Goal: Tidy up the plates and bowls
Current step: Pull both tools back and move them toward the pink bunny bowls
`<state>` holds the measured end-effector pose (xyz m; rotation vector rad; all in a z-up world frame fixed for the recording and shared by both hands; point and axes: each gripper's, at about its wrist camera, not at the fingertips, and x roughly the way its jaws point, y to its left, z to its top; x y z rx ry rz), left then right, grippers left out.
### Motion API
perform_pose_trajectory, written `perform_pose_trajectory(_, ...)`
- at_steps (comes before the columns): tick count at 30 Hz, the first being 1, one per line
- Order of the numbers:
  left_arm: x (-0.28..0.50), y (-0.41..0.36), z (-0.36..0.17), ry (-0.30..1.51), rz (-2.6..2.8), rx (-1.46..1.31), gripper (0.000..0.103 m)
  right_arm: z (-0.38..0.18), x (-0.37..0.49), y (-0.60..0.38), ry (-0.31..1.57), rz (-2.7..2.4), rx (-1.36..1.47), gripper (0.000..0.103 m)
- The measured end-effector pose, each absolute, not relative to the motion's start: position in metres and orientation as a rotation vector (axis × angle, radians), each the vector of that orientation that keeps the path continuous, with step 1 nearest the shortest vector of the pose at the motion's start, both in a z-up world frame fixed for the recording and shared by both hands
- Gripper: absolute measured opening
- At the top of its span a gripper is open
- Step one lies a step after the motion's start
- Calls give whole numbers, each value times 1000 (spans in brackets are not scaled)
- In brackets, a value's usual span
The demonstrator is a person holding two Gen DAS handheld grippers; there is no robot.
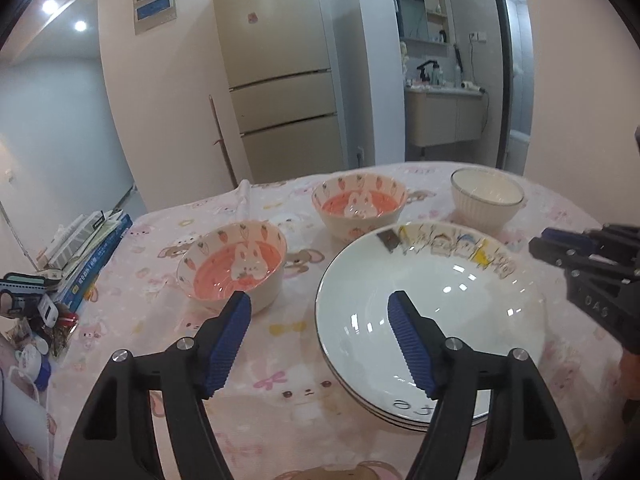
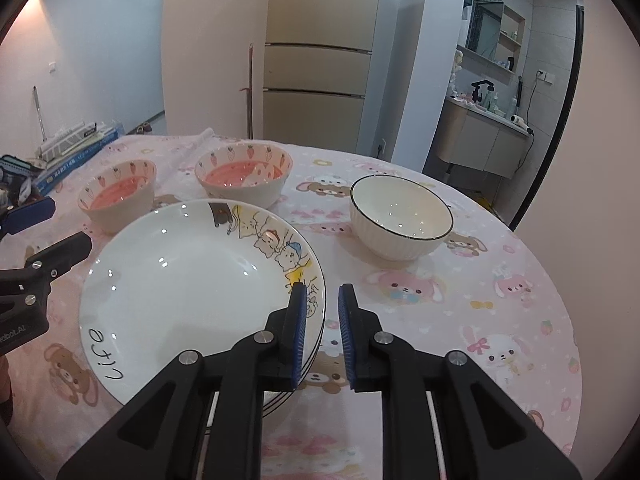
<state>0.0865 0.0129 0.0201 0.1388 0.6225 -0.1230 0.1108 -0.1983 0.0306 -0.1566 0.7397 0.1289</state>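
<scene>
A stack of white plates with cartoon art (image 1: 432, 304) (image 2: 192, 280) lies on the pink tablecloth. Two pink rabbit bowls (image 1: 236, 264) (image 1: 359, 204) stand behind it; they also show in the right wrist view (image 2: 118, 196) (image 2: 244, 178). A white ribbed bowl (image 1: 486, 200) (image 2: 400, 218) stands to the right. My left gripper (image 1: 320, 312) is open and empty above the stack's left rim. My right gripper (image 2: 322, 304) has its jaws slightly apart, empty, at the stack's right rim.
Books and clutter (image 1: 80, 252) (image 2: 68, 144) lie at the table's left edge. A fridge (image 1: 280, 60) and a bathroom vanity (image 2: 484, 140) stand beyond the table. The round table's edge (image 2: 560, 280) curves close on the right.
</scene>
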Motion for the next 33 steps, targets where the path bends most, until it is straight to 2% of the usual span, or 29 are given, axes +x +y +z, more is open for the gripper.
perform_pose_trajectory(1,85,15,24,613,-128,121,74,34,109,-199,733,132,-149,18)
perform_pose_trajectory(2,82,17,28,597,-133,103,75,37,107,-199,724,135,-142,26)
perform_pose_trajectory(3,79,18,33,575,-136,92,79,40,105,-200,712,135,-133,39)
perform_pose_trajectory(4,75,19,37,546,-134,85,83,44,102,-202,695,133,-121,45)
perform_pose_trajectory(7,60,19,50,448,-118,92,83,56,94,-203,647,130,-107,55)
perform_pose_trajectory(9,54,19,58,419,-126,95,84,64,89,-204,613,133,-98,69)
perform_pose_trajectory(14,38,26,83,366,-152,21,85,86,74,-209,516,143,-41,85)
perform_pose_trajectory(16,30,27,93,332,-149,12,91,96,69,-209,479,141,-24,86)
perform_pose_trajectory(18,22,30,103,291,-148,0,92,103,65,-210,449,147,-9,94)
perform_pose_trajectory(21,16,31,115,251,-145,5,93,111,61,-210,413,140,5,96)
perform_pose_trajectory(24,12,33,122,223,-149,-2,102,117,58,-206,380,114,-2,102)
perform_pose_trajectory(33,4,43,131,174,-118,-36,102,132,48,-198,303,82,-19,103)
